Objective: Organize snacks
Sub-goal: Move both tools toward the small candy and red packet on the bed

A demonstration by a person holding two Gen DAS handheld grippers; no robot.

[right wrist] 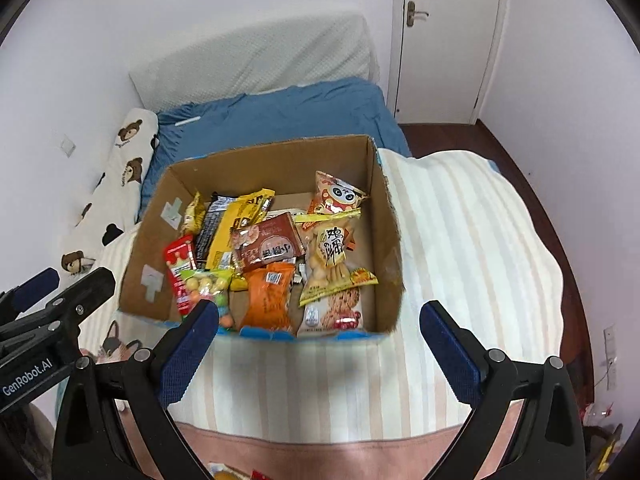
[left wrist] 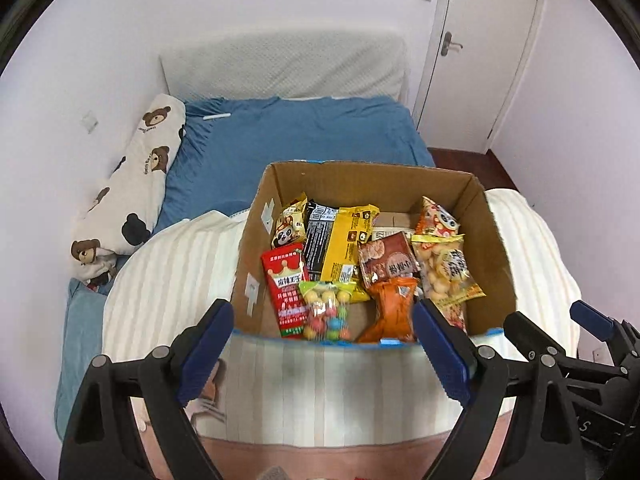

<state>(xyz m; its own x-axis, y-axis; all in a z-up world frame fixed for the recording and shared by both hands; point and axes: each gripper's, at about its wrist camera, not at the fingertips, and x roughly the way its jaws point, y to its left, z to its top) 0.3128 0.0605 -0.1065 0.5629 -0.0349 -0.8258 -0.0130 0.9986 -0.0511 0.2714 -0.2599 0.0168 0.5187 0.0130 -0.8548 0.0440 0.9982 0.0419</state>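
Step in hand: between picks. The cardboard box [left wrist: 256, 248] sits on a striped blanket [left wrist: 168, 276] on the bed, centre of both views, and already holds a heap of snacks. These include a red carton [left wrist: 286, 288] at its lower left, a candy-ball bag [left wrist: 326, 312] beside it, an orange packet [left wrist: 390, 312], a yellow-and-black pack [left wrist: 338, 244], a brown pouch [left wrist: 386, 262] and a clear bag of round puffs [left wrist: 444, 272] at right.

Left claw [left wrist: 324, 344] hangs over the box's near edge, jaws spread wide, nothing between them. Right claw [right wrist: 320, 344] likewise gapes wide and empty, lower centre of its own view; it also shows at the lower right of the left view.

A few more wrappers [right wrist: 236, 474] peek in at the bottom edge of the right view, too cut off to identify.

Judgement: the box looks mostly filled, so the task seems well along. The next move likely calls for swinging a claw down toward those leftover wrappers, closing on one, then carrying it over the rim and dropping it in a free spot near the box's right wall.
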